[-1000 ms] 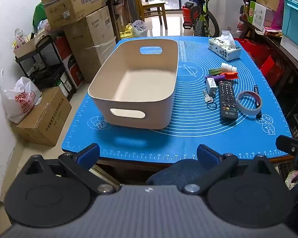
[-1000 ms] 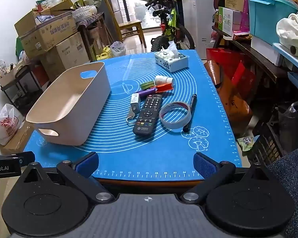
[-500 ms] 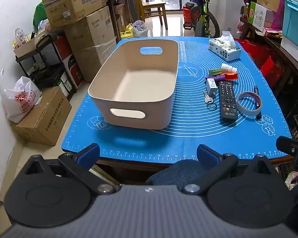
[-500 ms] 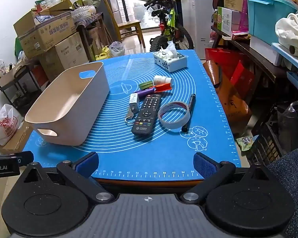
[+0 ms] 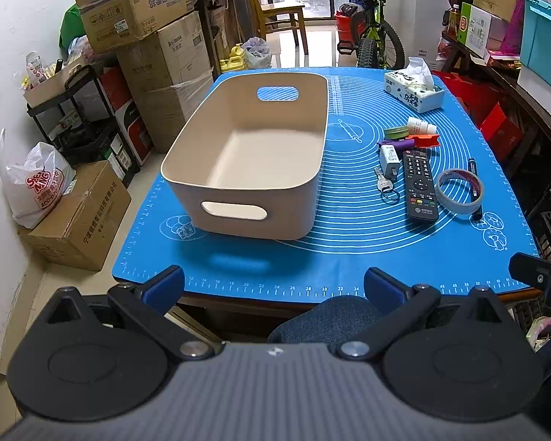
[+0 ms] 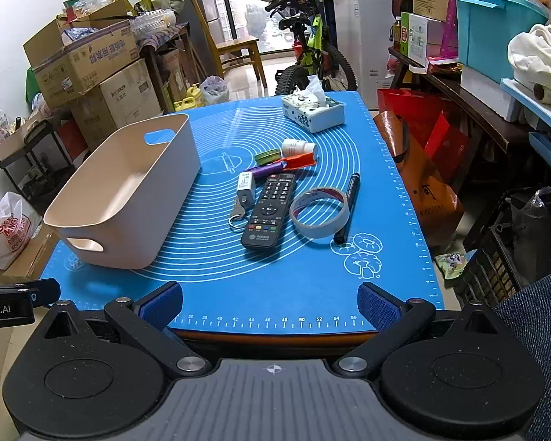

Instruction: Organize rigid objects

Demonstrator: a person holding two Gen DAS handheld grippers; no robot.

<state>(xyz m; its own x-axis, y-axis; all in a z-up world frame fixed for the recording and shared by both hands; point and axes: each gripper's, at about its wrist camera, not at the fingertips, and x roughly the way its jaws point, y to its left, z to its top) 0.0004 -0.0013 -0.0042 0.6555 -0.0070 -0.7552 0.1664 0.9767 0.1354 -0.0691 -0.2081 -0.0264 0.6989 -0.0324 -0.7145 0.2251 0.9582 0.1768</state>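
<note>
A big blue mat [image 5: 349,253] fills the middle of both views. On it, in the middle left of the left wrist view, sits a tan bin [image 5: 251,163] with nothing inside. A white tissue box [image 6: 312,112] stands near the top of the mat.

The small things lie together on the right side of the mat, well apart from both tongs. The black remote [image 6: 270,207] is in the middle of the right wrist view. A ring of tape [image 6: 319,211] lies just to its right, and a black marker [image 6: 347,207] lies beside the tape. A white charger [image 6: 246,187] and a key [image 6: 238,211] are just left of the remote. Above them are a white bottle [image 6: 298,146], a purple tube [image 6: 268,169] and a green tin [image 6: 268,155].

The left gripper [image 5: 273,284] and the right gripper [image 6: 270,303] are at the bottom of their views. Both are spread wide apart and hold nothing.
</note>
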